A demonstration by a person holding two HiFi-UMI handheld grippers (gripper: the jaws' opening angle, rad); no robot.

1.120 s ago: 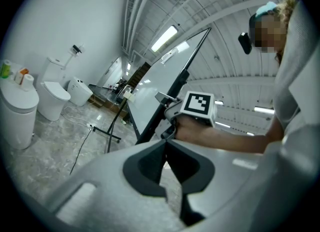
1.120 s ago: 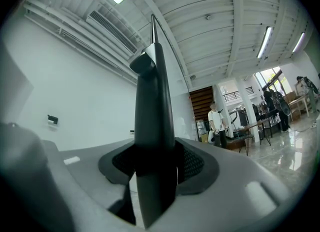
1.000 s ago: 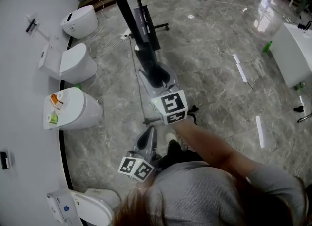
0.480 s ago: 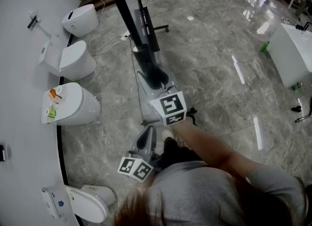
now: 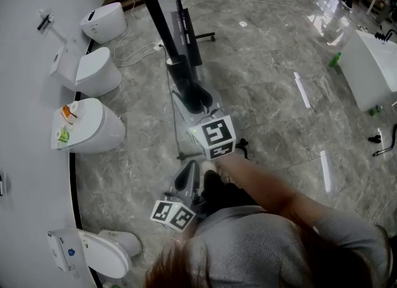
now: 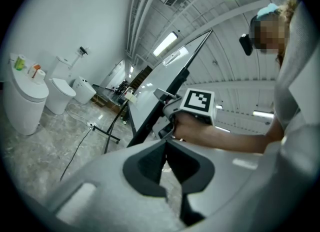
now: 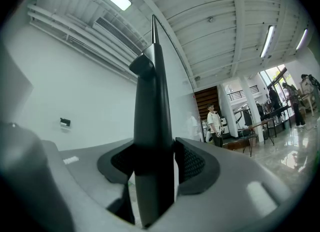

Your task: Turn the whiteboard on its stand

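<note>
The right hand-held gripper [image 5: 195, 97] pinches the dark edge frame of the whiteboard [image 5: 162, 26]. In the right gripper view the frame [image 7: 152, 126] rises straight up from between the jaws, and both pads lie against its sides. Those jaws have just been opening a little, with the frame between them. The board stands upright and runs away ahead of this hand-held gripper. Its stand [image 5: 206, 34] sits on the grey marble floor [image 5: 273, 94] beyond and below the jaws.

The left hand-held gripper [image 5: 190, 170] is held low, behind and to the left of the right one, close to the person's body. Its jaws are pressed together at the tips, with nothing between them. From its view the whiteboard [image 6: 165, 73] stands just ahead, tilted across the picture, and the person's hand [image 6: 189, 126] grips the right hand-held gripper at the board's lower edge.

Well to the left of the left hand-held gripper, a row of white toilets [image 5: 90, 128] stands along a white wall [image 5: 25, 45].
</note>
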